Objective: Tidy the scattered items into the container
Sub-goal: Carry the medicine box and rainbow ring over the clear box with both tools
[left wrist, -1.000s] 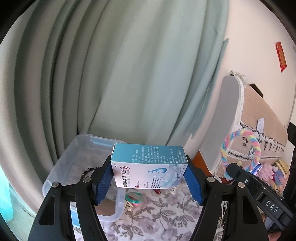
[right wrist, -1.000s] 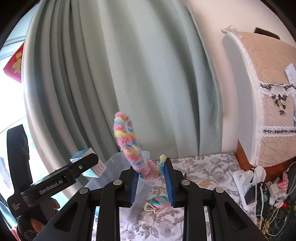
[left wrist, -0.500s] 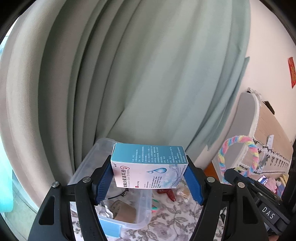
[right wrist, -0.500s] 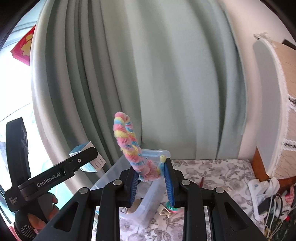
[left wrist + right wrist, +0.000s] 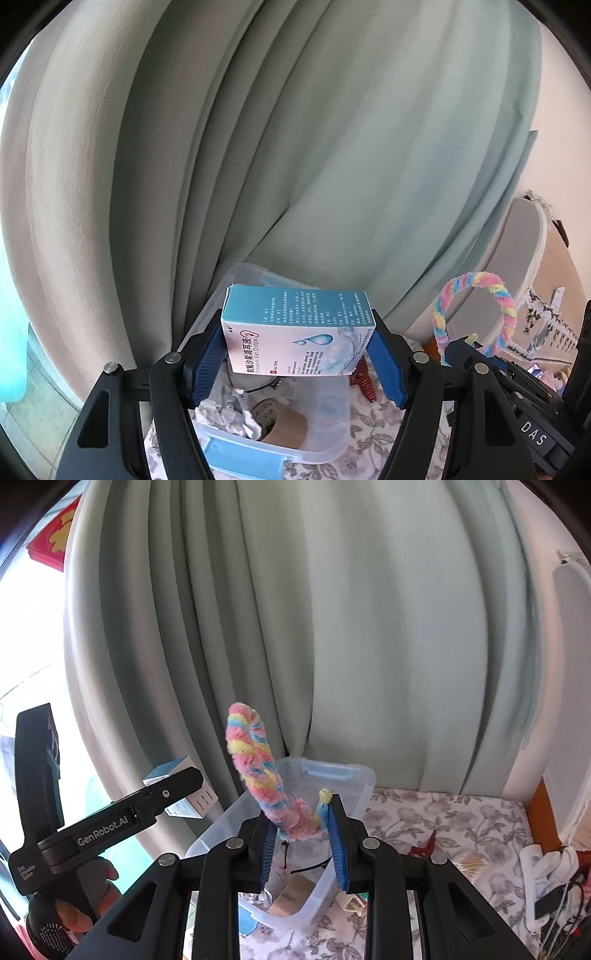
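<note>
Above the clear box (image 5: 325, 439), now much nearer, the ear drops box (image 5: 295, 332) and fuzzy ring (image 5: 258, 775) are held clamped, ready for dropping.

Pale green curtain (image 5: 332, 155) (heavy folds), floral tablecloth (image 5: 443, 823), bright window (image 5: 33, 646).

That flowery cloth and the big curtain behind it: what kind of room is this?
Most likely a room in someone's home, perhaps a bedroom. Pale green curtains hang by a window, a floral tablecloth covers the surface, and a lace-trimmed cover drapes some furniture or appliance on the right.
</note>
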Demonstrator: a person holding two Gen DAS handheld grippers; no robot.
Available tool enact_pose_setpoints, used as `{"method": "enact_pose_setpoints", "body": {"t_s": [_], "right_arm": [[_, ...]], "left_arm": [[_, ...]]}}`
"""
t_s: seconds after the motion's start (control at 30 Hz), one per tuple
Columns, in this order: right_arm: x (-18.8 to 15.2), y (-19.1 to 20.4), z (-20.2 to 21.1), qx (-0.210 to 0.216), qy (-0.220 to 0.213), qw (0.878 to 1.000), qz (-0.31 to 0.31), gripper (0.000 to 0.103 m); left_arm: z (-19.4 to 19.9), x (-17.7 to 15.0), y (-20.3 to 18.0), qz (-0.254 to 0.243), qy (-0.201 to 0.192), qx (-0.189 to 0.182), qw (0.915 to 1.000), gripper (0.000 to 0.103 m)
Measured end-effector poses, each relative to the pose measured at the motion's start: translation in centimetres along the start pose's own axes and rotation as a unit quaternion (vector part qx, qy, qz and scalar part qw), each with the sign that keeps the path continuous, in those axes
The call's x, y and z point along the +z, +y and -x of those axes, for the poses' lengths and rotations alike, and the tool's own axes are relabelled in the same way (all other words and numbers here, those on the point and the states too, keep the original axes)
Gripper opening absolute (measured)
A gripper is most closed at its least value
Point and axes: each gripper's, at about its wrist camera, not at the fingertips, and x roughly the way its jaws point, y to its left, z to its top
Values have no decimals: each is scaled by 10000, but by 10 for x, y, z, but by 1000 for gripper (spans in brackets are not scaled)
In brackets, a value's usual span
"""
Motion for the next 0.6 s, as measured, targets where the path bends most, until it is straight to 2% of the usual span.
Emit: {"method": "enact_pose_setpoints", "body": {"t_s": [0.43, 0.6], "right_arm": [[-15, 15, -52, 150, 674, 9975, 132, 29], [-22, 26, -59, 176, 873, 9958, 192, 29]], "left_arm": [[-23, -10, 29, 209, 388, 199, 9988, 73], [-28, -13, 32, 230, 479, 230, 9983, 73]]}}
